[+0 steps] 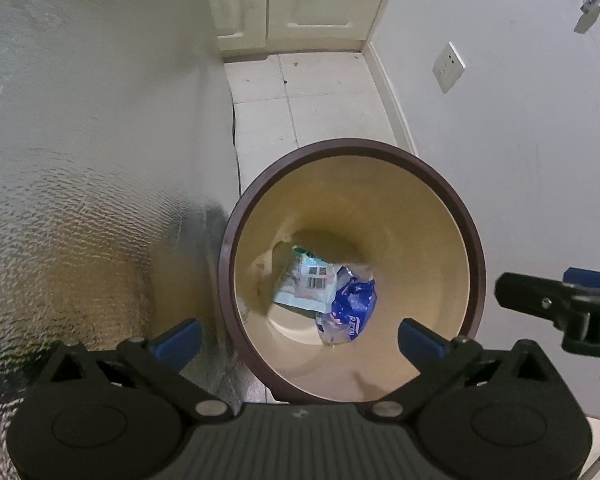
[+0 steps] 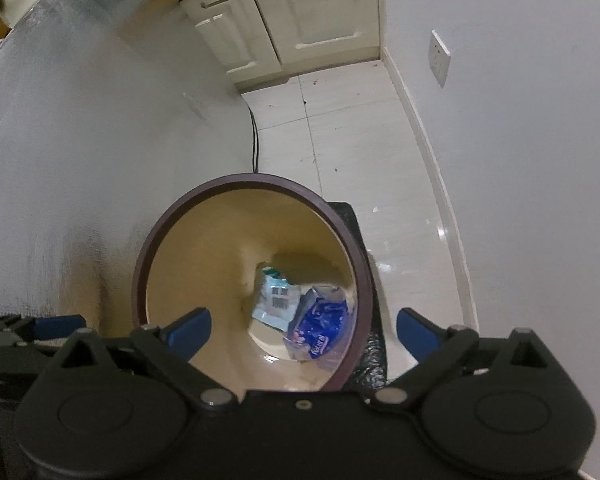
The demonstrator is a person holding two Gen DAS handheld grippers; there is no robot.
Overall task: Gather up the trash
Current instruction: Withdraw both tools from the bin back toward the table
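A round trash bin (image 1: 452,192) with a brown rim and tan inside stands on the floor; it also shows in the right wrist view (image 2: 156,240). At its bottom lie a pale green wrapper with a barcode (image 1: 300,288) (image 2: 274,300) and a blue crumpled wrapper (image 1: 354,304) (image 2: 320,326). My left gripper (image 1: 300,338) is open and empty above the bin's near rim. My right gripper (image 2: 304,332) is open and empty above the bin; it shows at the right edge of the left wrist view (image 1: 540,300).
A textured metallic appliance side (image 1: 80,160) (image 2: 80,140) stands tight against the bin on the left. A white wall with a socket (image 1: 448,66) (image 2: 440,56) is on the right. Cream cabinets (image 2: 300,12) stand beyond the tiled floor (image 1: 312,104). A black bag (image 2: 364,240) lies behind the bin.
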